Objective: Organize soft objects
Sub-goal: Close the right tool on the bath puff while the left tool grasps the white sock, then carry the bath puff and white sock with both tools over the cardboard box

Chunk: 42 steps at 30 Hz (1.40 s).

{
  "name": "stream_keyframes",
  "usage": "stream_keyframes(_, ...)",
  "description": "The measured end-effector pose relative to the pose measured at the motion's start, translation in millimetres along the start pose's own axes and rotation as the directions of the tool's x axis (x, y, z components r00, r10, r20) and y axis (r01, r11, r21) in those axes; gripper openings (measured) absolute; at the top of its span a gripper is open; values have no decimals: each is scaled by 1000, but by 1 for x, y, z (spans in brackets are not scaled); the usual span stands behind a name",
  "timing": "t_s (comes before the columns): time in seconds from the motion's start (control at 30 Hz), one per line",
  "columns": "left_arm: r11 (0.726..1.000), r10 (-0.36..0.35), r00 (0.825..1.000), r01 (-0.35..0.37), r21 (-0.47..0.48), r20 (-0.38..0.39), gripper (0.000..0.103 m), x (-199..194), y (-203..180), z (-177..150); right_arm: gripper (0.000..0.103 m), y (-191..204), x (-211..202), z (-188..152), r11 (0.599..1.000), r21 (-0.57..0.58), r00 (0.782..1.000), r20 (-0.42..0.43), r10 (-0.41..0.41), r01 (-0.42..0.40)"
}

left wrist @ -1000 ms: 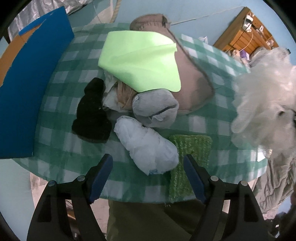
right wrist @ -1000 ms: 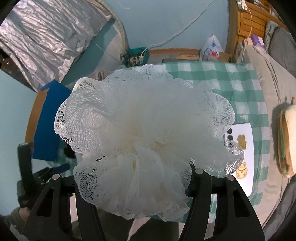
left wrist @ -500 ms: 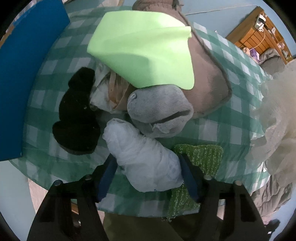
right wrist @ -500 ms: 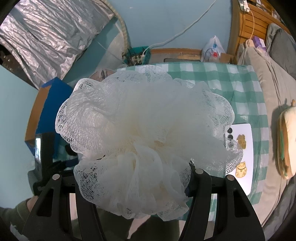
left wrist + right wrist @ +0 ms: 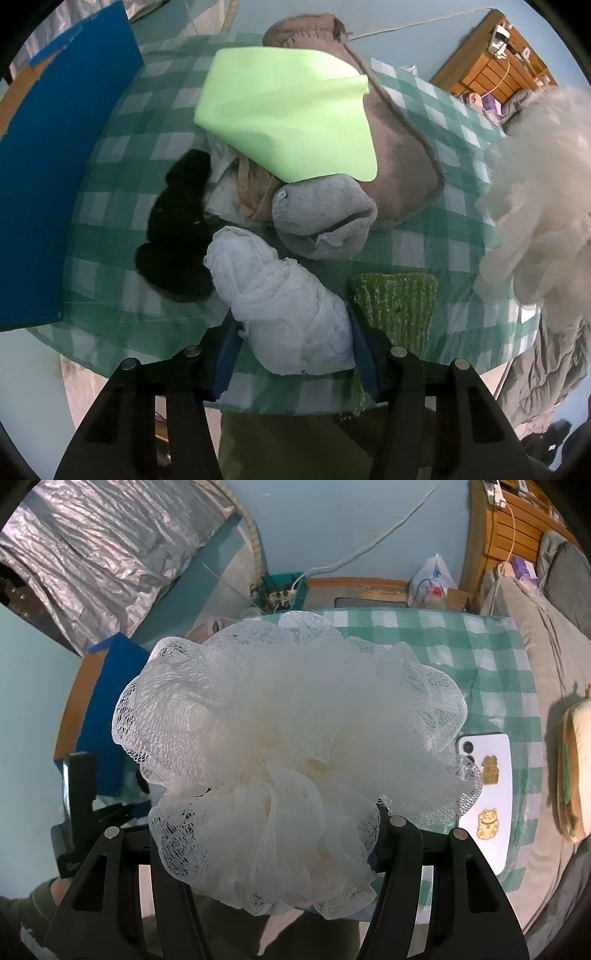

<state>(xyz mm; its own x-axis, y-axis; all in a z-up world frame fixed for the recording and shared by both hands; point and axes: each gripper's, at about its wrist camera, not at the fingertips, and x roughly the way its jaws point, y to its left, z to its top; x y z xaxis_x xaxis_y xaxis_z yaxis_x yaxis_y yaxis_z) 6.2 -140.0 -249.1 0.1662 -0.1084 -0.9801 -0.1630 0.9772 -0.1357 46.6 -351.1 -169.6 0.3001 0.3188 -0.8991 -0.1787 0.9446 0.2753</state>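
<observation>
Left tongs pinch the near end of white cloth roll, blue pads pressed on both its sides. Roll's long axis runs from the tongs away toward black sock, lying on checked tabletop just left of green scrubber. Right tongs clamp white mesh loofah, held above tabletop, right of the roll.

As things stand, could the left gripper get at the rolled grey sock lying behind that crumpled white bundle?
Probably not directly. The left gripper is shut on the crumpled white bundle, which fills its jaws and lies in front of the rolled grey sock. It would have to release it first.
</observation>
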Motion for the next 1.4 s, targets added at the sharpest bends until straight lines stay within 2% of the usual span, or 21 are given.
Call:
stream_keyframes(0.4,1000,-7,996,5,20,86,56,-44,-8,3,62,16,0,10,1000,-8,1000,8,19,-19)
stream_keyframes(0.8,1000,5,986,-2,-16,165,56,-85,32,7,62,47,-3,24,998,-35,999,21,49,-49)
stream_keyframes(1.4,999,27,974,-18,-40,227,56,-127,81,23,62,104,1,45,992,-87,995,32,93,-90)
